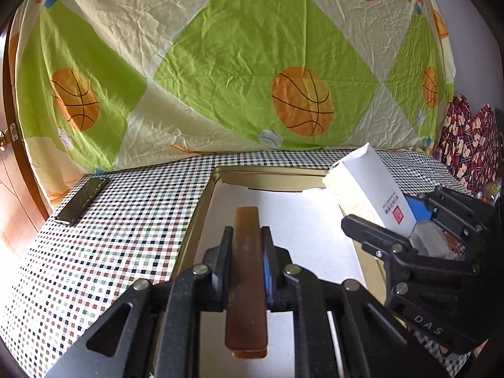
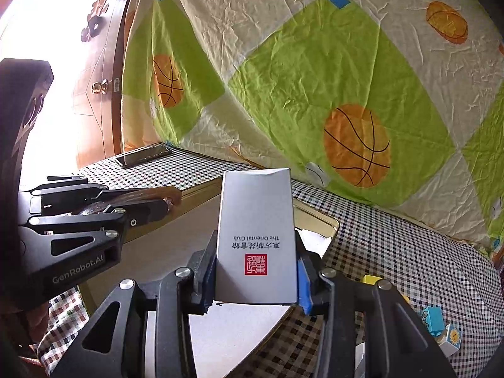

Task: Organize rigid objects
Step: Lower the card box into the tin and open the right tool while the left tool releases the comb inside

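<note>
A flat brown comb [image 1: 246,271] is clamped between the jaws of the left gripper [image 1: 246,252], lying lengthwise along them and held over the white lining of a shallow gold-rimmed tray [image 1: 201,208]. Just to its right, the right gripper [image 2: 256,271] has its jaws clenched on a white box [image 2: 255,239] with a red seal and upside-down print, tilted above the tray's right side. The tray sits on a counter covered with a checked cloth [image 1: 126,214]. A dark phone [image 1: 82,200] lies near the counter's far left corner. Toy blocks [image 2: 441,327] rest on the cloth at the right. A basketball-print sheet [image 1: 252,63] hangs behind.
</note>
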The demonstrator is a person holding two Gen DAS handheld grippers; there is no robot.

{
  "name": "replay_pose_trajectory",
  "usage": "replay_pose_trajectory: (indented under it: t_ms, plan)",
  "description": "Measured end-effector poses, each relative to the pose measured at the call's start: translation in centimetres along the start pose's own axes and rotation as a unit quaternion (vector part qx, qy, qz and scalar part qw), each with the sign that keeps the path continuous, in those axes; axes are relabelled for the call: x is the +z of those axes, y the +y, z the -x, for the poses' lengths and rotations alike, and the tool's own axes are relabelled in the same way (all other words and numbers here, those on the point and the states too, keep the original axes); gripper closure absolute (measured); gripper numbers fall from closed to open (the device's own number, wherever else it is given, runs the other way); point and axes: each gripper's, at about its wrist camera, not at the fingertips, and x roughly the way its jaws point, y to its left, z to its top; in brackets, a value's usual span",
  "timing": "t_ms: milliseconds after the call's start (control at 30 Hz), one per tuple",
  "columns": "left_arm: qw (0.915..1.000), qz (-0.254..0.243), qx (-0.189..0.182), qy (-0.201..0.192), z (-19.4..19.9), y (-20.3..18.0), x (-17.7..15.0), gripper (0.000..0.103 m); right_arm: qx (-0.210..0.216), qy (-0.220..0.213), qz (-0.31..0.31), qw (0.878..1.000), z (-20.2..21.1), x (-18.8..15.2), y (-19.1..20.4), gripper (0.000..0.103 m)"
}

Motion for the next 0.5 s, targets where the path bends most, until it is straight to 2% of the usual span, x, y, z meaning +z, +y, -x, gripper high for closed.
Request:
replay_pose_trajectory:
  t_ms: [500]
  plan:
    - [0.9983, -0.028, 0.026, 0.043, -3.1, -0.2, 1.5, 0.089, 0.007, 0.06, -0.007, 0.998, -4.1, 0.0, -0.1, 0.06]
